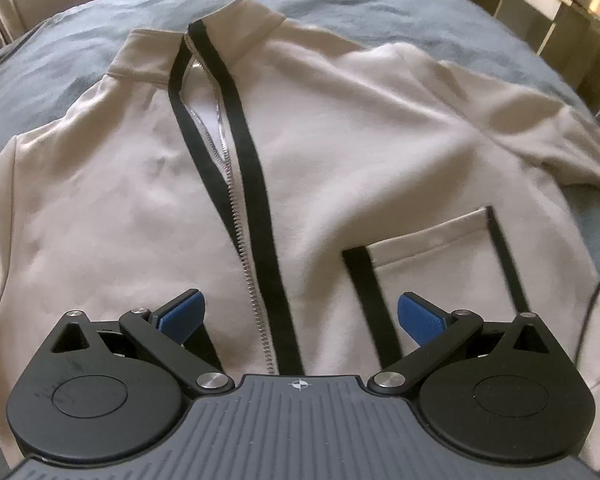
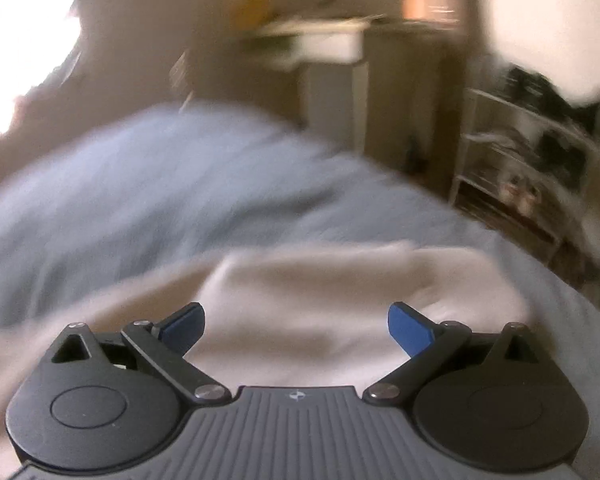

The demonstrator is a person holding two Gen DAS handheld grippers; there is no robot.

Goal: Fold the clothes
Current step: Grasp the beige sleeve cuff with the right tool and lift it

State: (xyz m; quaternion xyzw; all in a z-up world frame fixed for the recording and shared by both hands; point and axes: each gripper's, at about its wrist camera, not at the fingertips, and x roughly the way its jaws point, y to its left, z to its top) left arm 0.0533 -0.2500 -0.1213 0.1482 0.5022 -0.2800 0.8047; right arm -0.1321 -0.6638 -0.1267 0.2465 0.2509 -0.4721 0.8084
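Beige zip jacket (image 1: 340, 152) lies front-up, spread on the bed (image 1: 80, 60) with its grey-blue cover, collar at the far end, zipper (image 1: 236, 200) partly open at the neck, black-trimmed chest pocket (image 1: 452, 264) near the left tool. One sleeve (image 1: 540, 136) is angled across the right side, so it fits either laid flat or a sleeve already brought in. Left tool (image 1: 300, 316) hovers over the lower front, jaws spread, gripping nothing. Right tool (image 2: 296, 328) also spread and empty, over blurred beige cloth (image 2: 340, 288), likely the same jacket. Fabric looks soft, thickish knit, light, floppy, not slippery; it'll sag and drag if lifted. Best holds, by my judgement: shoulder seam, cuff or hem edge, pinching both layers, avoiding zipper teeth.
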